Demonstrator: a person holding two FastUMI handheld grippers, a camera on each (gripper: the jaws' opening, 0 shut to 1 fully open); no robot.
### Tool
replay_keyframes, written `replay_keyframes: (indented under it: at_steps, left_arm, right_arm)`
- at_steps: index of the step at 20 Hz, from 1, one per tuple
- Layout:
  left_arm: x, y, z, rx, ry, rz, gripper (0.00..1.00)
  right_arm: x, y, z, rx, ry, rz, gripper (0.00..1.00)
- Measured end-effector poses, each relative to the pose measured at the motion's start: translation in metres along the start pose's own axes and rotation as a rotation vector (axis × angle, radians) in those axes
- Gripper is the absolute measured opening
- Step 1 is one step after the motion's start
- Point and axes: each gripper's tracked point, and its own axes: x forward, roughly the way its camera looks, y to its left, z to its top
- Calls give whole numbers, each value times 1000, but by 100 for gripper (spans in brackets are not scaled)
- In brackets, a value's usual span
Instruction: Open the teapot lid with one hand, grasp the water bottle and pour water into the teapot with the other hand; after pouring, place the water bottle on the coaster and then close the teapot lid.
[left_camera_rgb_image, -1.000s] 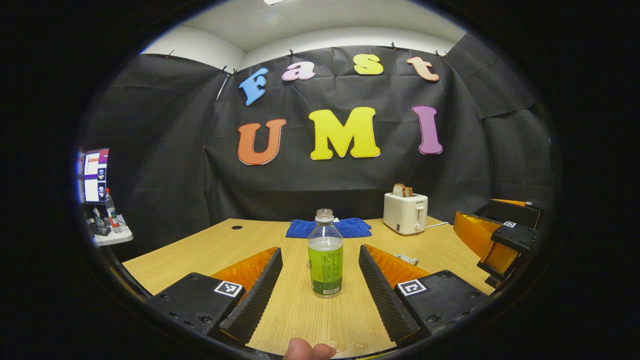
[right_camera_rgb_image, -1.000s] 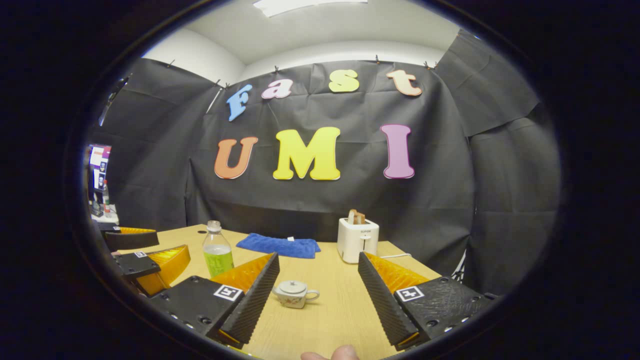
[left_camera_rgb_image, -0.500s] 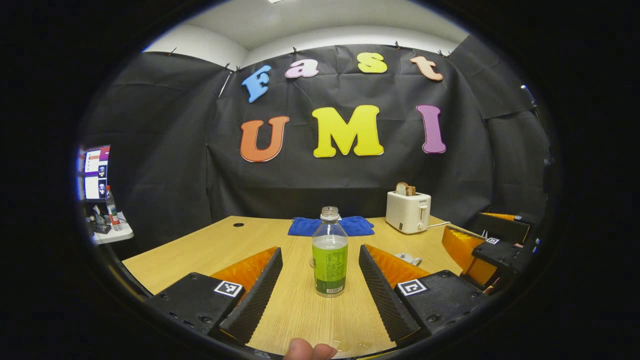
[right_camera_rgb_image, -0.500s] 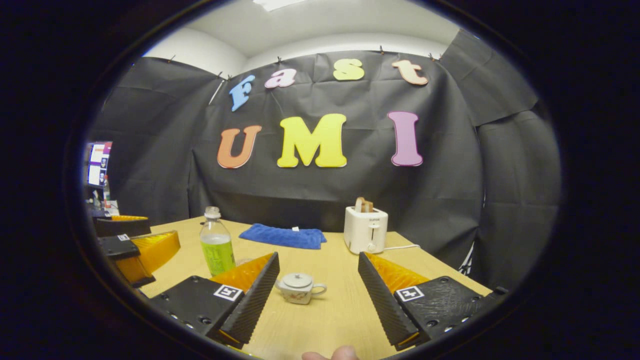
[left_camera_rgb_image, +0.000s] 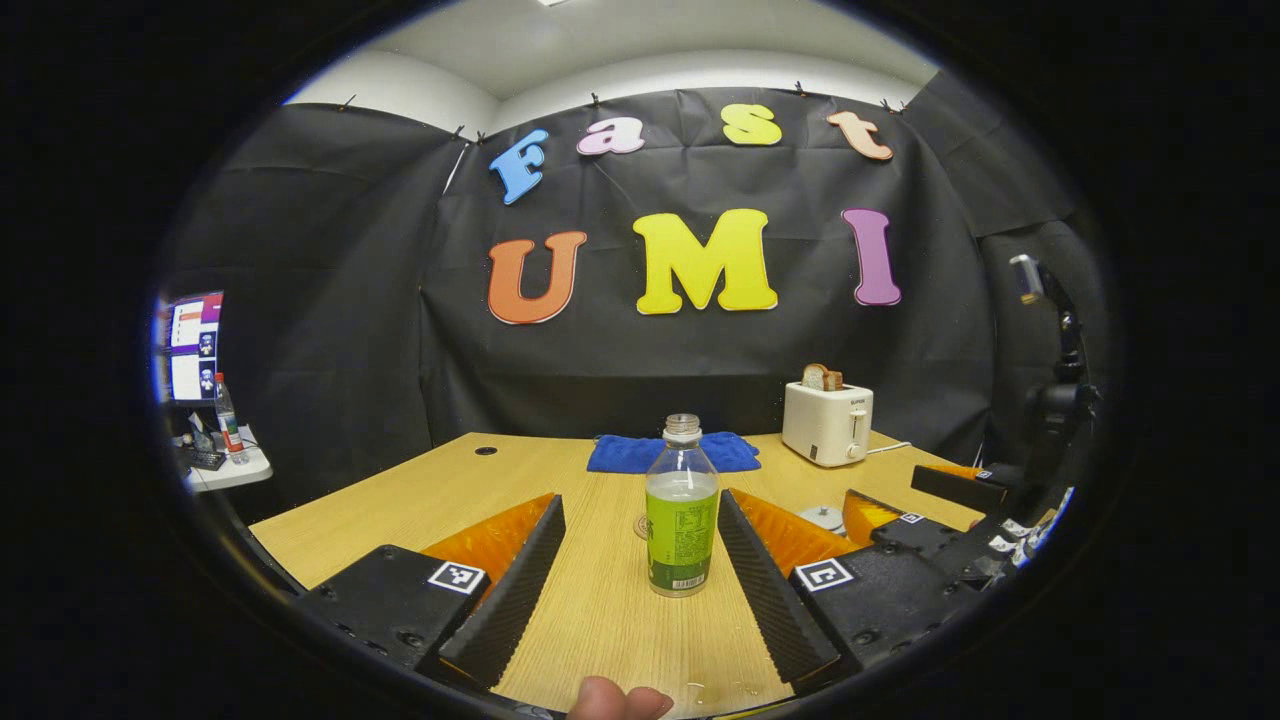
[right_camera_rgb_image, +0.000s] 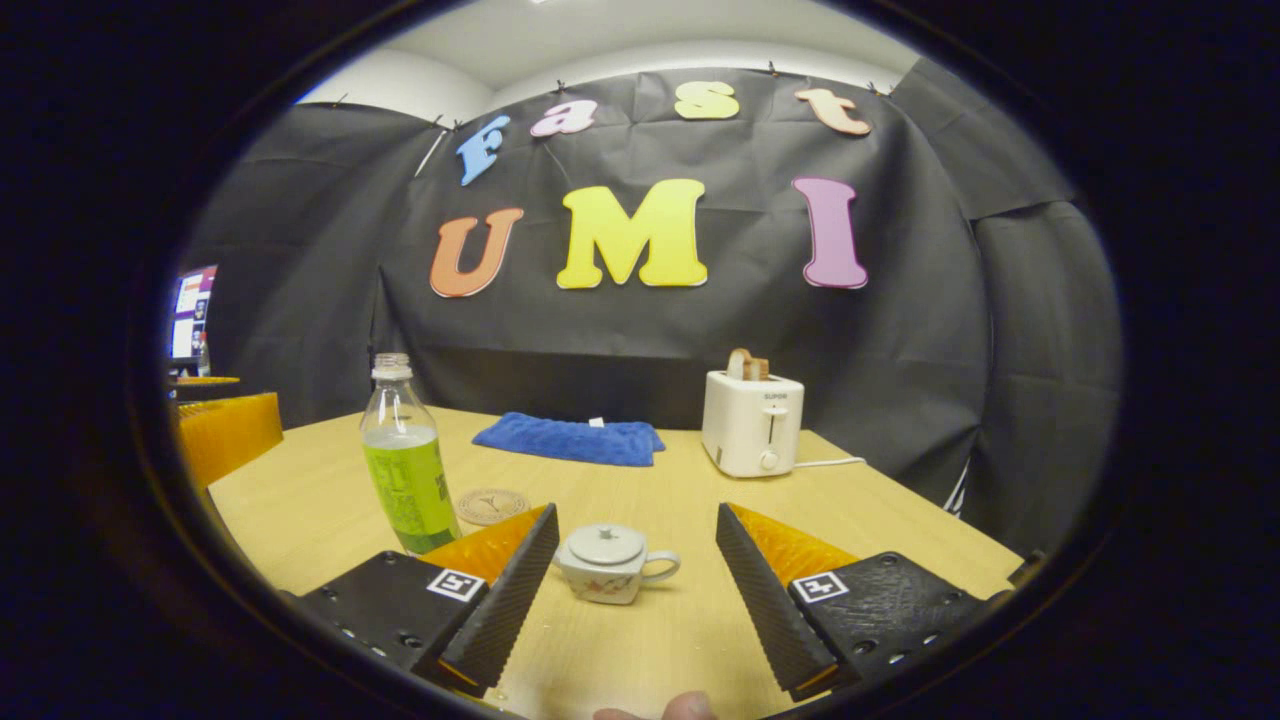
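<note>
Bottle (left_camera_rgb_image: 681, 520) stood upright and capless on the table (left_camera_rgb_image: 420, 495), between the spread fingers of the left gripper (left_camera_rgb_image: 640, 585), nearer the right one, untouched; its green label was too small to read. In the right gripper view the right gripper (right_camera_rgb_image: 637, 590) was also spread, with the lidded teapot (right_camera_rgb_image: 611, 563) between its fingers and touching neither. The coaster (right_camera_rgb_image: 492, 505) lay just beside the bottle there, but was mostly hidden behind it in the left gripper view. The toaster (right_camera_rgb_image: 751, 422) bore small unreadable lettering.
</note>
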Motion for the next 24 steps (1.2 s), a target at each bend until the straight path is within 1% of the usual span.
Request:
replay_keyframes:
  at_steps: [1, 6, 7, 9, 10, 11, 12, 13, 15, 16, 18, 21, 22, 23, 24]
  left_arm:
    - [1, -1, 0, -2, 1, -4, 96]
    - [3, -1, -4, 17, 4, -7, 96]
    - [2, 0, -4, 15, 4, -8, 96]
    - [4, 2, -4, 14, 5, -6, 96]
    - [5, 3, -5, 14, 4, -2, 96]
    - [5, 6, -4, 13, 4, 1, 96]
    - [5, 6, -6, 12, 5, 3, 96]
    - [6, 8, -6, 11, 7, 4, 96]
    - [6, 11, -6, 10, 7, 10, 96]
    - [6, 13, -7, 8, 8, 11, 96]
    - [7, 13, -6, 2, 7, 11, 96]
    - [6, 15, -5, -3, 5, 9, 96]
    - [7, 13, -4, -3, 6, 9, 96]
    - [7, 13, -5, -2, 6, 7, 96]
    - [7, 13, -5, -2, 4, 7, 96]
  right_arm:
    - [7, 1, -2, -6, 6, -4, 95]
    - [36, 5, -13, -18, 41, -18, 95]
    - [42, 8, -16, -16, 51, -13, 97]
    - [49, 10, -19, -12, 63, -16, 90]
    - [52, 12, -21, -13, 72, -16, 85]
    - [54, 13, -23, -13, 80, -18, 82]
    - [55, 15, -25, -17, 86, -20, 74]
    - [56, 16, -26, -21, 90, -19, 67]
    - [59, 19, -24, -30, 91, -18, 49]
    - [60, 20, -23, -37, 93, -23, 41]
    - [64, 22, -25, -38, 105, -18, 36]
    - [70, 24, -29, -41, 125, -15, 37]
    - [66, 21, -24, -25, 111, -22, 27]
    - [68, 21, -29, -28, 126, -21, 17]
    - [69, 21, -29, -35, 128, -17, 10]
